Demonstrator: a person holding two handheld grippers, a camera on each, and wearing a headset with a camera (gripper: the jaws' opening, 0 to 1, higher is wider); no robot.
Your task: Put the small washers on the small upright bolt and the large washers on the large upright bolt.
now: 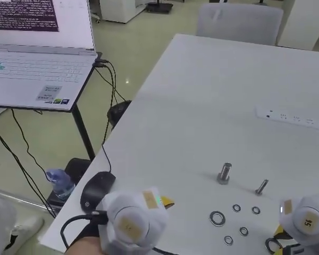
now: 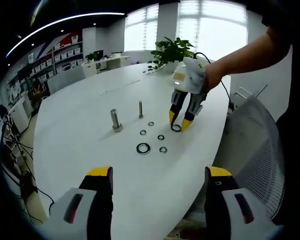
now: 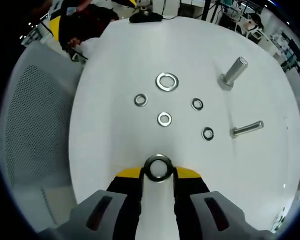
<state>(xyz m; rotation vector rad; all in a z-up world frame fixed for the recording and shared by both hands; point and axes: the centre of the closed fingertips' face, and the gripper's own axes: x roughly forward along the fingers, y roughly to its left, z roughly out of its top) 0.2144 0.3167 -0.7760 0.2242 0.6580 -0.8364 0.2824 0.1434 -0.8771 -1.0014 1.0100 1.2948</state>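
jaws of right gripper (image 3: 158, 176) tight on large washer (image 3: 158, 158), left gripper (image 2: 158, 172) jaws wide; power strip (image 1: 295, 118), mouse (image 1: 95, 191) nearby

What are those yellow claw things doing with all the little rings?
A person is sorting washers onto two upright bolts, with a hand-held gripper in each hand. The right hand-held gripper is pinching a large washer down at the white table. The left hand-held gripper is open and holds nothing. A second large washer and four small washers lie loose. The large bolt and small bolt are both bare.
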